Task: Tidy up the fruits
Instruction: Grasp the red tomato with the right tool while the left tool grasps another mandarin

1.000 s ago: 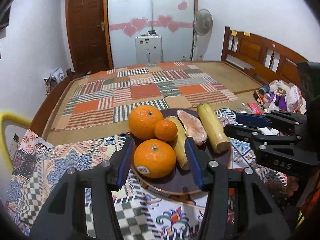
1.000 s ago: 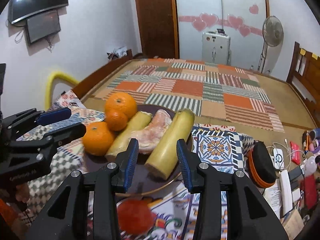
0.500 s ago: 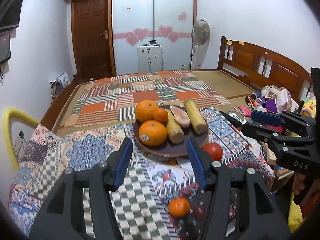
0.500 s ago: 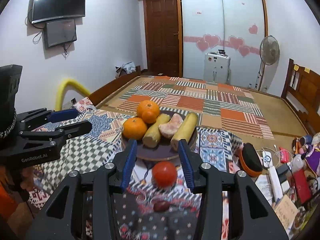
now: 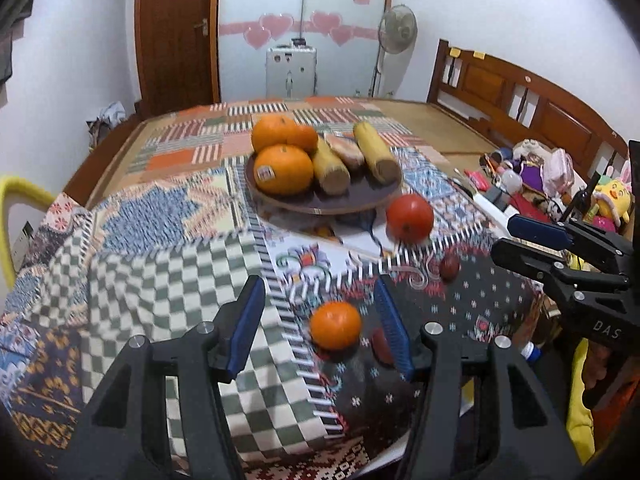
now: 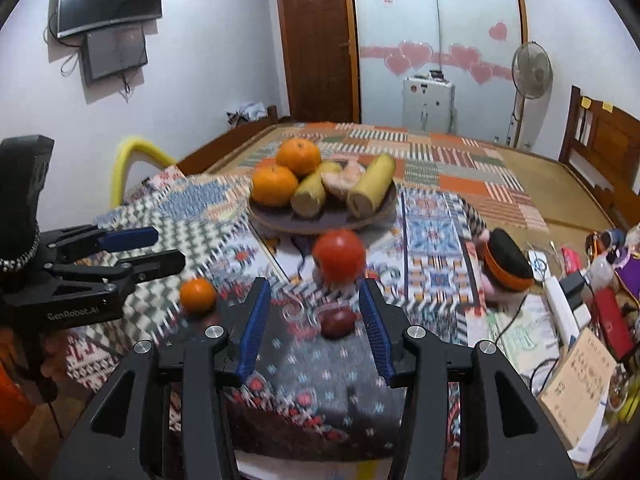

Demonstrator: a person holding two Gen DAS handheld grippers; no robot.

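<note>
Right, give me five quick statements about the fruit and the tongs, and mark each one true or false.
1. The tomato lies on the cloth in front of the plate. True.
2. The left tongs are clamped on the small orange. False: the pads stand clear of it.
3. Three oranges sit on the plate. True.
4. The small dark red fruit is on the plate. False: it lies on the cloth between the right tongs.
5. The plate is empty. False: it holds fruit.

Orange mandarin [image 5: 335, 325], red tomato [image 5: 409, 218], dark brown plate [image 5: 352, 200], multicoloured patchwork cloth [image 5: 160, 280]
</note>
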